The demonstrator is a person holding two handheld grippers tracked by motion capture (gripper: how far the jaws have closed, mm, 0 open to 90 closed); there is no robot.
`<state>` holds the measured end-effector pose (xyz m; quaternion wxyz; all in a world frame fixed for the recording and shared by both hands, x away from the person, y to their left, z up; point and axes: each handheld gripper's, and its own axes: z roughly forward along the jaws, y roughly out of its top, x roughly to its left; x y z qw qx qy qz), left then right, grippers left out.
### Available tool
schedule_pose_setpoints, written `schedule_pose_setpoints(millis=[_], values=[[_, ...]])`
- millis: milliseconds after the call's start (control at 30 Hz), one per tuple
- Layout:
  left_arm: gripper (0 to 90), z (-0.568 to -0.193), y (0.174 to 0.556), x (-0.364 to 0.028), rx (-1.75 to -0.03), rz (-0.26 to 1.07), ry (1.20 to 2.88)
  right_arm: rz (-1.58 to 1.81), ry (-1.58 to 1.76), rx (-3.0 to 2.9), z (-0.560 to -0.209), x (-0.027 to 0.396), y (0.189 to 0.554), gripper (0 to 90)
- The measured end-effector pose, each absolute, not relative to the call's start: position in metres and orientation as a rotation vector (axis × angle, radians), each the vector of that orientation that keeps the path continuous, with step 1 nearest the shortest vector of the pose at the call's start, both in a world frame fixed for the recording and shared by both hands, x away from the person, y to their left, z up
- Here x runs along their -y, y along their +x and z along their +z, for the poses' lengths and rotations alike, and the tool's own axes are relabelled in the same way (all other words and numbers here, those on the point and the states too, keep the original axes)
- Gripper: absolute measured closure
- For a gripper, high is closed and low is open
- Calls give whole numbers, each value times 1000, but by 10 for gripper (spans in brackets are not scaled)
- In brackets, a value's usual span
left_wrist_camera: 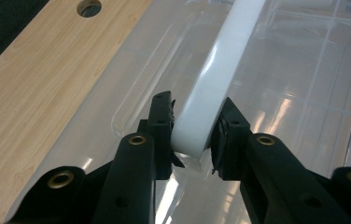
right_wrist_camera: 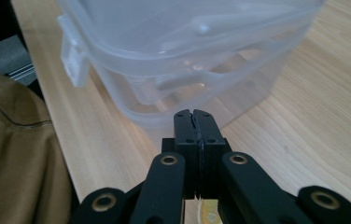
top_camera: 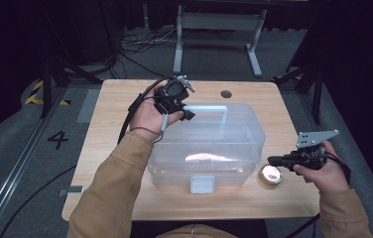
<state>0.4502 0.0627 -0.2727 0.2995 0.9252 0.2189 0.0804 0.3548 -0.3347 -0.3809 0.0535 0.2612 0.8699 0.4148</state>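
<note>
Nearest to me, my two tan sleeves come in over the front edge of the wooden table (top_camera: 115,124). My right hand (top_camera: 323,171) hovers at the table's right edge, holding the right gripper (top_camera: 274,160) level and pointed left; in the right gripper view its jaws are pressed flat together with nothing between them (right_wrist_camera: 193,114), aimed at the near corner of the box. Just left of that gripper's tip in the high view, a small round brass-coloured object (top_camera: 270,175) lies on the table, close beside the box's front right corner; I cannot tell what it is. The clear plastic storage box (top_camera: 234,148) sits in the middle of the table with its lid on and a white latch (top_camera: 202,184) on the front wall facing me. Farther back, my left hand (top_camera: 147,116) reaches over the box's rear left part with the left gripper (top_camera: 187,115) tipped down onto the lid. In the left gripper view that gripper (left_wrist_camera: 192,135) pinches the end of the white handle (left_wrist_camera: 220,70), one jaw on each side of it, and the handle runs away across the translucent lid. Beyond the box, a round cable hole (top_camera: 226,93) shows in the tabletop near its far edge.
</note>
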Motion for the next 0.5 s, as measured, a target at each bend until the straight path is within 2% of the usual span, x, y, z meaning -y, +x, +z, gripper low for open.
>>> schedule_pose_setpoints(millis=[500], values=[[725, -267, 452, -63, -585, 218, 2465, 1415, 681, -2641, -380, 312, 352, 900]])
